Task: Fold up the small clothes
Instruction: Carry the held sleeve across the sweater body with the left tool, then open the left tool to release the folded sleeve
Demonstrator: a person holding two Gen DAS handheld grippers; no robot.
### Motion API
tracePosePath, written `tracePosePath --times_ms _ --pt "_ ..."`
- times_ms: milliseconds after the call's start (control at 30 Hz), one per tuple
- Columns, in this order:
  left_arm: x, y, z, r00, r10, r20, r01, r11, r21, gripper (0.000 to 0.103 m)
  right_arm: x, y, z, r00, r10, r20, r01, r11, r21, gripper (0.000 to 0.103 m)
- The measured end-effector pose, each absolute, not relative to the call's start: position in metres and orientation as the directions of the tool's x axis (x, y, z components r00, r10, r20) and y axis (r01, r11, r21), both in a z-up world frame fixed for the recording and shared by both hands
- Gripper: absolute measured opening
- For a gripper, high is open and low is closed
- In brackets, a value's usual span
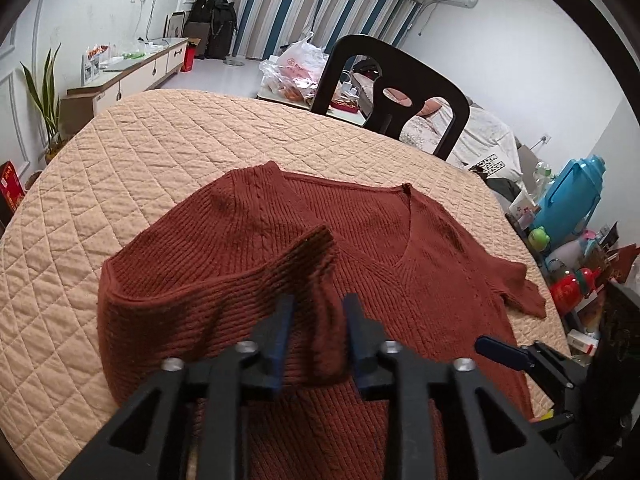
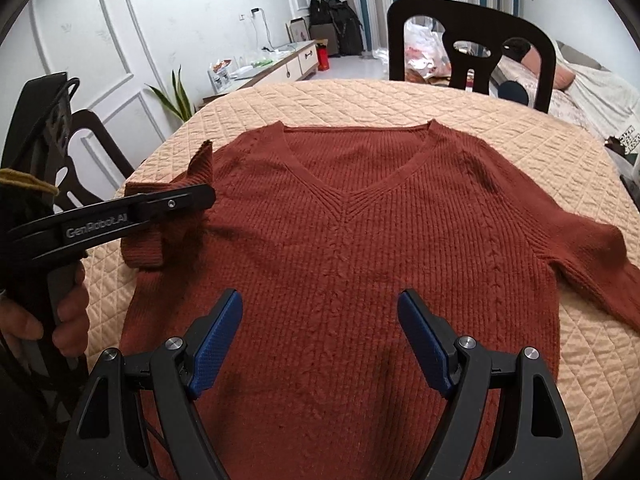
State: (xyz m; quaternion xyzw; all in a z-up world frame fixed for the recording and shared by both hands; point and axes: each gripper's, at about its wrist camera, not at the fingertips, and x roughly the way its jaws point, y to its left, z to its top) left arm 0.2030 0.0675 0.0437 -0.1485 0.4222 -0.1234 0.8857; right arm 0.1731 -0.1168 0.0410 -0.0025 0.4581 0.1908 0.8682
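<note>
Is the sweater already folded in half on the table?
No, the rust-red V-neck sweater lies spread flat on the quilted table cover, with only one sleeve bunched up at its side.

Sweater [image 2: 340,240] hem below the frame edge; right sleeve [image 2: 600,280] end cropped.

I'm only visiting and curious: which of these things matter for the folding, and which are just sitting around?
For the job: red sweater, its sleeve, left gripper, right gripper.
Lying about: quilted table cover, black chair, blue jug.
</note>
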Motion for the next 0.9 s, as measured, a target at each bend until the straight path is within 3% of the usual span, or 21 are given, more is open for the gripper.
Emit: tracePosePath --times_ms 100,167,367,567,900 --pt "0.200 0.070 0.048 0.614 -0.357 -0.703 0.111 0.922 -0.372 0.040 0.177 -0.115 0.042 0.489 0.357 -0.795 -0.342 0.918 0.202 0.080" --pt "0.198 0.075 0.051 0.616 -0.360 -0.700 0.112 0.920 -0.374 0.055 0.180 -0.114 0.044 0.482 0.377 -0.791 -0.346 0.911 0.224 0.080" --pt "0.188 0.097 0.059 0.645 -0.332 -0.689 0.082 0.926 -0.369 0.071 0.195 -0.107 0.048 0.449 0.463 -0.764 -0.366 0.876 0.315 0.080" --pt "0.177 0.117 0.056 0.650 -0.312 -0.693 0.058 0.930 -0.364 0.077 0.221 -0.086 0.047 0.381 0.576 -0.723 -0.392 0.809 0.438 0.079" --pt "0.172 0.157 0.042 0.658 -0.260 -0.706 -0.052 0.920 -0.388 0.078 0.240 -0.060 0.021 0.293 0.593 -0.750 -0.381 0.792 0.477 0.055"
